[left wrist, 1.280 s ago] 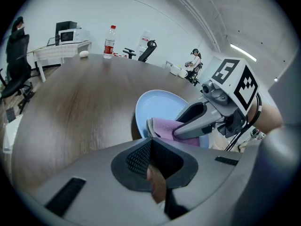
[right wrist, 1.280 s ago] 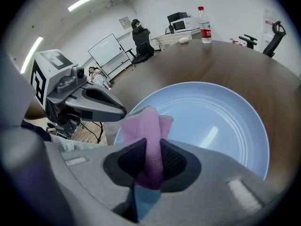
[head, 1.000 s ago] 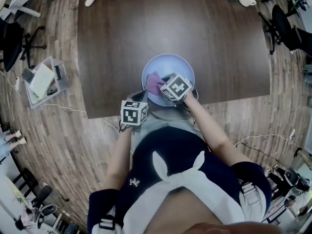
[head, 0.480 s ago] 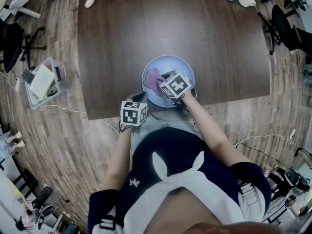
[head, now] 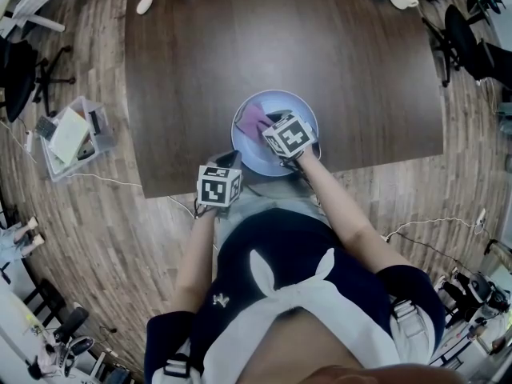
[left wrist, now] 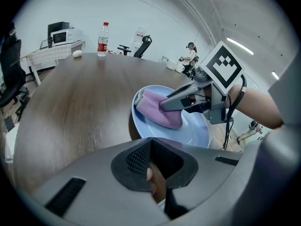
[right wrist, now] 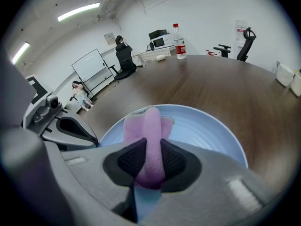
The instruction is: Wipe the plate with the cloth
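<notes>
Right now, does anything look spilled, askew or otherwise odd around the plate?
Nothing stands out. The right tool grips the pink cloth on the blue plate, which sits level on the table, nothing spilled.

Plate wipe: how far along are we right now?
Done: the cloth is clamped in the right gripper. In hand: it lies on the plate, left part. Left: the plate's bare right side; cleanliness cannot be judged. The left gripper sits shut at the table edge, off the plate.

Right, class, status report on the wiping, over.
Right gripper shut on pink cloth, cloth on blue plate. Left gripper shut, empty, beside the rim. Nothing in the way.
</notes>
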`<state>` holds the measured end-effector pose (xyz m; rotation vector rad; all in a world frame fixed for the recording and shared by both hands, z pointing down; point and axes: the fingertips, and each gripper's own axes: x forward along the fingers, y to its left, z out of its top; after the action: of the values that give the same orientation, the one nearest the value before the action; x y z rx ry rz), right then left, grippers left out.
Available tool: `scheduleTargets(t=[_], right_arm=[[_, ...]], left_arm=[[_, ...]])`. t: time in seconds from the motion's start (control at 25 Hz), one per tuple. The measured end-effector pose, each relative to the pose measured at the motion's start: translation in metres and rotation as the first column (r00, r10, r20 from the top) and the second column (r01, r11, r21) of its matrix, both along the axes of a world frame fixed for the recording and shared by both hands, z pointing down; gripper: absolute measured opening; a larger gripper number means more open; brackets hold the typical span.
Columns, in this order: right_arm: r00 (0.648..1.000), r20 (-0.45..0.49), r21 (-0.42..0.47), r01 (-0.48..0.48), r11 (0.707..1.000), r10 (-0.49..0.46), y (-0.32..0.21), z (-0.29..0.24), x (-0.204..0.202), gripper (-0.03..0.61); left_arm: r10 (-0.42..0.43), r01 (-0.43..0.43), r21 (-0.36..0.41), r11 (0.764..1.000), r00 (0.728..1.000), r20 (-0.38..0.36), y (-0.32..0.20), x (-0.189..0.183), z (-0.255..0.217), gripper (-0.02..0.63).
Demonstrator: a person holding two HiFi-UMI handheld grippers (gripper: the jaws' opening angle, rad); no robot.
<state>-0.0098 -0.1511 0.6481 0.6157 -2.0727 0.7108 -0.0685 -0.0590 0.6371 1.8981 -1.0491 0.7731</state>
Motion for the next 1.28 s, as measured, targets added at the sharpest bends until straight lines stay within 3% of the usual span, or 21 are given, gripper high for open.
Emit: scheduleTargets(t=[0.56,1.28], right_arm=[[0.994,-0.011,0.047,-0.104,0.993,0.105,-0.018,-0.004,0.023,0.085],[0.974,-0.072,0.021,-0.213,0.977,0.214,-0.03,-0.006,0.074,0.086]], left_arm=[[0.021,-0.021,-0.009,1.0,1.0,0.009,0.003,0.004,-0.002,0.005],[0.025,-0.025,-0.011,1.0,1.0,0.012,-0.002,0.007,-0.004,0.005]])
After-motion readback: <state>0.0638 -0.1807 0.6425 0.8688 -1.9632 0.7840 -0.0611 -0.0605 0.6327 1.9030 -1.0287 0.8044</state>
